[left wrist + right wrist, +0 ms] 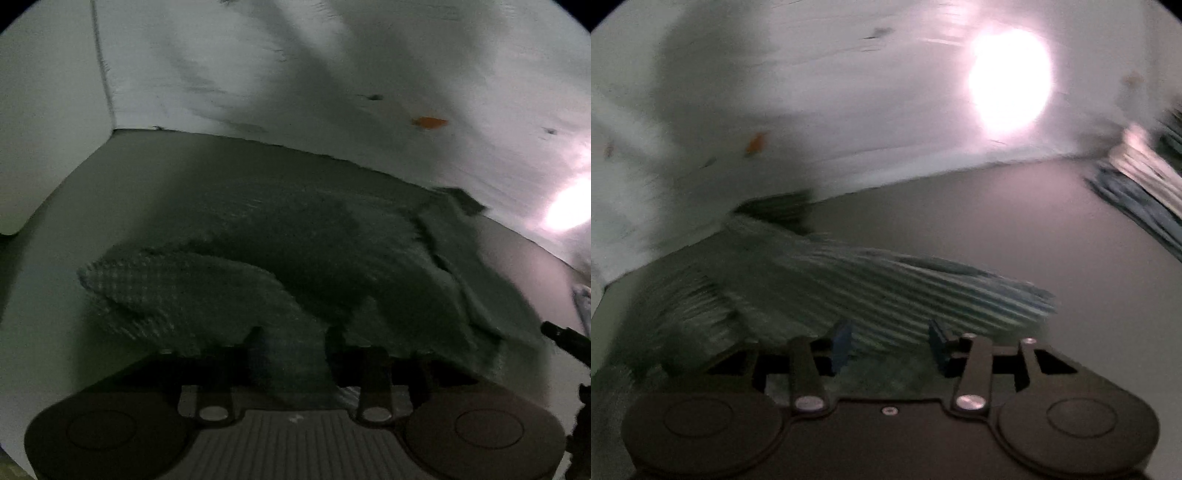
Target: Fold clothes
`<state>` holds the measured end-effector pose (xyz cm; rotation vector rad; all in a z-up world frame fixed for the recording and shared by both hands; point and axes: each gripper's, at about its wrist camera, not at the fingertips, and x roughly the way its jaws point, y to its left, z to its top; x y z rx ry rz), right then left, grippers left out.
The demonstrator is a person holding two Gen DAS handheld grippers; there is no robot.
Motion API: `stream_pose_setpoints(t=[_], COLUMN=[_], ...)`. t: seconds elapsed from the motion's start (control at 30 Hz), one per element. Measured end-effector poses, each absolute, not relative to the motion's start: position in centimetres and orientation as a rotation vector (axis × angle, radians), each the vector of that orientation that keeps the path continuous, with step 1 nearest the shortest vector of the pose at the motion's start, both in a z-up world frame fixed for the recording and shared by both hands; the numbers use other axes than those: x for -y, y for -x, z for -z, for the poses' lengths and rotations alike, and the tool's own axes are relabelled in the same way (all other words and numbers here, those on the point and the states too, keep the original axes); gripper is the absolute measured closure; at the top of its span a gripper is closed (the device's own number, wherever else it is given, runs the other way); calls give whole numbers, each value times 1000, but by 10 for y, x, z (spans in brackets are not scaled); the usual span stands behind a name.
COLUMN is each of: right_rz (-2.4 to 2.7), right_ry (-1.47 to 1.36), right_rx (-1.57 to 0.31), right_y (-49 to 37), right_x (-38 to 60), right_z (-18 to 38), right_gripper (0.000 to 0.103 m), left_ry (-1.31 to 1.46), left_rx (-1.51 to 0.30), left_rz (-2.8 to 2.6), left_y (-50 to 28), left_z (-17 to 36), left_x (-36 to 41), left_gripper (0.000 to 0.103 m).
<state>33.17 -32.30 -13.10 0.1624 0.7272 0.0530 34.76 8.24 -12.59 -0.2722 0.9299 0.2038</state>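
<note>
A dark green and white striped garment lies crumpled on the grey table, its far end against the white wall. In the left wrist view one rounded fold bulges at the left. My left gripper hangs low over the near edge of the cloth, open, with fabric showing in the gap between its dark fingers. In the right wrist view the same garment stretches to the right as a long striped fold. My right gripper is open too, its blue fingertips apart over the cloth. Both views are blurred.
A stack of folded clothes sits at the far right of the table. The white wall closes off the back and left, with a bright glare on it. A dark piece of gear pokes in at the right edge.
</note>
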Motion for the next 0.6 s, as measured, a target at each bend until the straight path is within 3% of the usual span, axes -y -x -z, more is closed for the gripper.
stream_pose_setpoints(t=[0.17,0.37,0.4,0.47,0.5,0.6], right_rz=[-212,-213,-209,-198,-179,-100], right_ry=[14,303,335,352,316,174], right_rx=[-731,-789,-795,-799,-795,-774], right_y=[-380,-433,-437,-440,-439,-430], right_x=[237,152,147,147,156,192], right_z=[140,177,182,186,182,164], right_gripper=[40,39,44,70,96,98], left_ry=[301,282,288,296,293,282], left_rx=[-936,-932,-936,-947,-951,-954], left_rz=[-264,-343,-354,-370,-374,-383], left_y=[-382,-410,-414,-421,-424,-433], left_z=[134,142,145,151,153,158], left_x=[-123,-157,-161,-166,-167,-168], left_gripper=[61,58,58,58,58,58])
